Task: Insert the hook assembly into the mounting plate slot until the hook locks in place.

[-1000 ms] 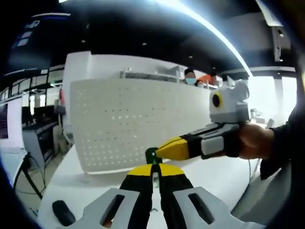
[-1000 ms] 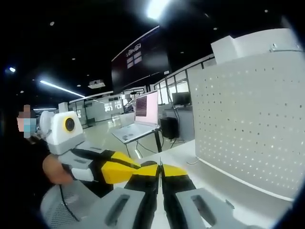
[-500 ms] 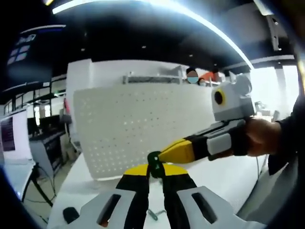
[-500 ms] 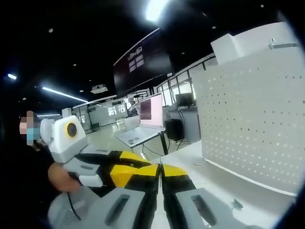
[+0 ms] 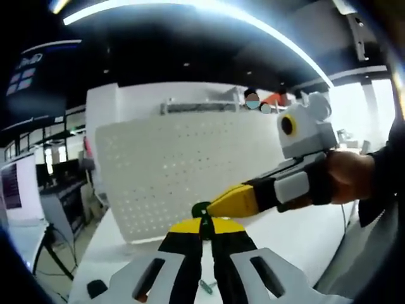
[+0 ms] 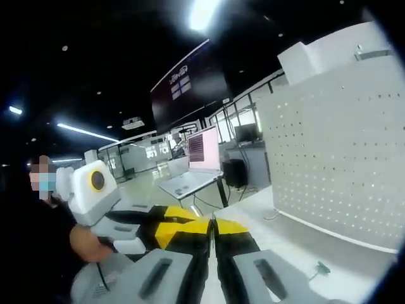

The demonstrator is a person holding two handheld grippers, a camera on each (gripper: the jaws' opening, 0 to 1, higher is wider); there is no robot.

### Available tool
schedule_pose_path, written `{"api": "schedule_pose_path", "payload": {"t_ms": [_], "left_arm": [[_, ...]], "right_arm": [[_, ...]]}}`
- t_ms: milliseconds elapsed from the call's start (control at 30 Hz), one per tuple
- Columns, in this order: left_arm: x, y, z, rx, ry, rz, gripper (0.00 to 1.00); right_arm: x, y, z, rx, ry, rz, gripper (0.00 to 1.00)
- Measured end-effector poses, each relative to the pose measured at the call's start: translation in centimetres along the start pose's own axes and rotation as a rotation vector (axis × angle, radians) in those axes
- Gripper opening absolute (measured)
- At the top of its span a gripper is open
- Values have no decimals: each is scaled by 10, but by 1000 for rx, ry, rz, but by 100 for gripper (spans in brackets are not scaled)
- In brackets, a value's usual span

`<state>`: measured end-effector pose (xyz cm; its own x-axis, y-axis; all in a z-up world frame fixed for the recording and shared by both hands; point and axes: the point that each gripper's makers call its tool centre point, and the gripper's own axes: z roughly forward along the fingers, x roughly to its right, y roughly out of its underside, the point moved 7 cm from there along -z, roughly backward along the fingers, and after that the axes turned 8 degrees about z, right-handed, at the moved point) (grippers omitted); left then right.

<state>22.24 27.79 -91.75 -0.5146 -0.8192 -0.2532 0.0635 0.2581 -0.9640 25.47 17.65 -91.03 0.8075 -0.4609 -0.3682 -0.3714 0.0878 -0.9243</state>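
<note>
**Both grippers meet at the green hook, in front of the pegboard**

In the left gripper view the left gripper (image 5: 206,229) points forward over the white desk (image 5: 297,237), its yellow-tipped jaws drawn close together with a small green hook assembly (image 5: 201,209) at their tips; the jaws seem to pinch it, though the part is small and partly hidden. The right gripper (image 5: 218,204) reaches in from the right, held level by a hand (image 5: 350,179), its yellow tip touching the same green piece. The white perforated mounting plate (image 5: 183,171) stands upright on the desk just beyond the two tips.

In the right gripper view the right gripper (image 6: 212,227) has its jaws pressed narrow, and the left gripper (image 6: 174,225) crosses in from the left to meet it. The mounting plate (image 6: 335,164) rises at the right.

Against half a second ago, both views have shifted slightly, and the grippers stay joined at the hook. A small green-tipped piece (image 5: 207,285) lies on the desk below the left gripper's jaws, and a similar bit (image 6: 319,269) lies near the plate's foot.
</note>
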Motion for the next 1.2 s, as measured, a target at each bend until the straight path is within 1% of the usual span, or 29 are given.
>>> {"api": "schedule_pose_path", "payload": {"t_ms": [100,267,467,767,933,1067,1200], "left_arm": [[0,0,0,1,-2,7,4],[0,-1,0,4,0,-4,4],[-2,1,1,9,3,-40,3],[-2,-1,2,16,7,-58,3],[-2,-3,3,19,7,-66,3],[-3,-4,3,24,1,-71,3],[-4,-6,4,26,-2,-67,3]], "right_arm": [[-1,0,0,1,0,-3,0],[-1,-1,0,2,-2,-3,0],[-1,0,0,6,-2,-13,0],[-2,-3,-1,15,3,-71,0],[-3,-4,-2,19,5,-88,0],[-2,-8,-3,32,13,-91,6],[0,-10,-5,40,25,-100,7]]}}
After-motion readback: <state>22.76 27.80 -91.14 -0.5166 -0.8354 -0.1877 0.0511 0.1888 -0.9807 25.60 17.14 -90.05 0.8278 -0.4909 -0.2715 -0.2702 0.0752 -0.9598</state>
